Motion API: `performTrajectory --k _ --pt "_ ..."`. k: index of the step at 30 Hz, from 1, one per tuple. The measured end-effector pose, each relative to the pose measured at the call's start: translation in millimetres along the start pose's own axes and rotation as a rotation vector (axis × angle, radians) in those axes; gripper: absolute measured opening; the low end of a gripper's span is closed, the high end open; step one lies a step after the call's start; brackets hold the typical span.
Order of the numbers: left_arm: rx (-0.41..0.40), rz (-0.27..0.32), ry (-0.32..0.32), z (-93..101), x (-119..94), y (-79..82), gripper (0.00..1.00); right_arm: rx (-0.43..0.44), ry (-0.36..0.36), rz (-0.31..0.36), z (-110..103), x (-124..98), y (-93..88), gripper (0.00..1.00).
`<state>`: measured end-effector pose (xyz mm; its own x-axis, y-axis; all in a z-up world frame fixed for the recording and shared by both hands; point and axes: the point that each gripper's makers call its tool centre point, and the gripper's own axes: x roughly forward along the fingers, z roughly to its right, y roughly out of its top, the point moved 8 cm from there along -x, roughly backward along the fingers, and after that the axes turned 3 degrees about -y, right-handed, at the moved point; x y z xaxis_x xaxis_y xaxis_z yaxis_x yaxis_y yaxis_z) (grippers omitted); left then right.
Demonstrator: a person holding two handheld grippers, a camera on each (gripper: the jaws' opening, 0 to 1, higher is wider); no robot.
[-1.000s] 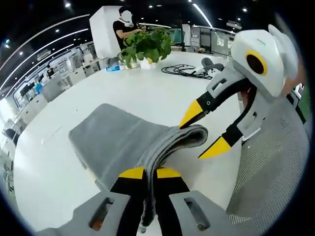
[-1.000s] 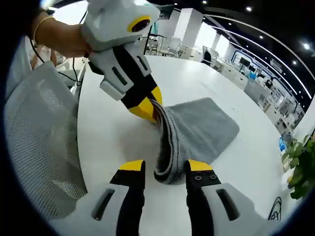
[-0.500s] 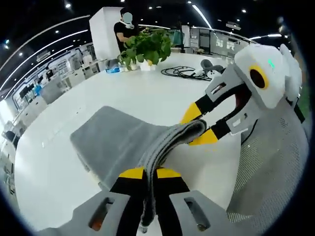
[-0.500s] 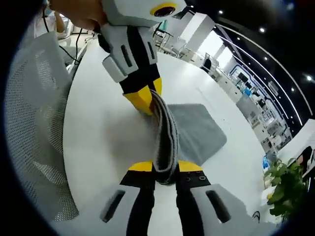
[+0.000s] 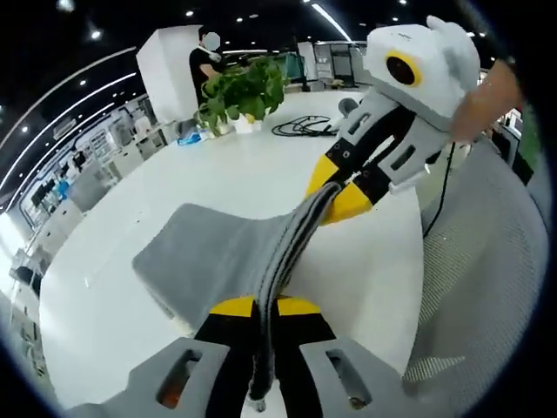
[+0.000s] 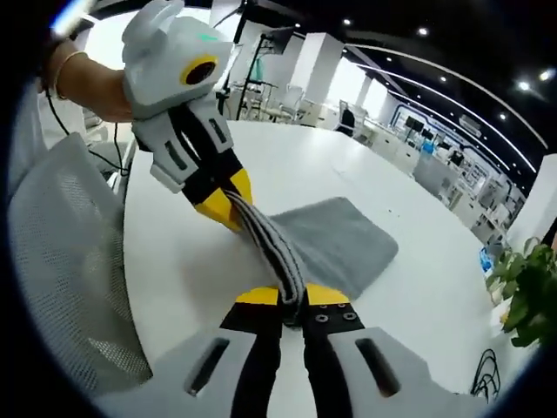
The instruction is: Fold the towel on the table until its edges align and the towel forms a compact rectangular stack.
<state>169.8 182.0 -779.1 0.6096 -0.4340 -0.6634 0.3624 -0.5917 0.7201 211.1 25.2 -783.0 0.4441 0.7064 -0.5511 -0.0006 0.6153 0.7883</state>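
A grey towel [image 5: 218, 252] lies on the white table [image 5: 218, 174], its near folded edge lifted and stretched between both grippers. My left gripper [image 5: 265, 306] is shut on one end of that edge. The right gripper [image 5: 335, 190], held by a hand, comes in from the right and is shut on the other end. In the right gripper view, my right gripper [image 6: 291, 299] pinches the towel [image 6: 335, 244] edge, and the left gripper [image 6: 228, 205] holds the far end, above the table [image 6: 392, 287].
A white mesh chair [image 5: 479, 287] stands close at the table's near edge, also the mesh chair [image 6: 61, 261]. A potted plant [image 5: 239, 91], a black cable [image 5: 300, 129] and a person [image 5: 204, 57] are at the far side. A plant [image 6: 526, 292] sits right.
The right gripper closed on the towel's folded edge; it was open around it a second ago. Both grippers have drawn the edge taut and raised it.
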Motion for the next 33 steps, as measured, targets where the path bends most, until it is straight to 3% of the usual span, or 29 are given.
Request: performTrajectory --k 8,12,19,22,33 --pt "0.031 0.011 -0.053 19.0 -11 -2.8 0.07 0.084 0.031 0.012 -14 -17 -5.7 0.06" --pt "0.110 -0.011 -0.053 29.9 -17 -4.1 0.07 0.086 0.062 0.001 -24 -25 -8.2 0.06" --pt "0.117 0.003 -0.067 42.0 -35 -4.7 0.07 0.168 0.091 0.027 -35 -42 -2.2 0.05" --pt "0.156 0.007 -0.051 46.1 -45 0.8 0.07 0.202 0.104 0.041 -39 -50 3.0 0.05" --pt "0.153 0.049 -0.040 50.1 -69 12.8 0.07 0.271 0.131 0.069 -45 -69 10.1 0.06"
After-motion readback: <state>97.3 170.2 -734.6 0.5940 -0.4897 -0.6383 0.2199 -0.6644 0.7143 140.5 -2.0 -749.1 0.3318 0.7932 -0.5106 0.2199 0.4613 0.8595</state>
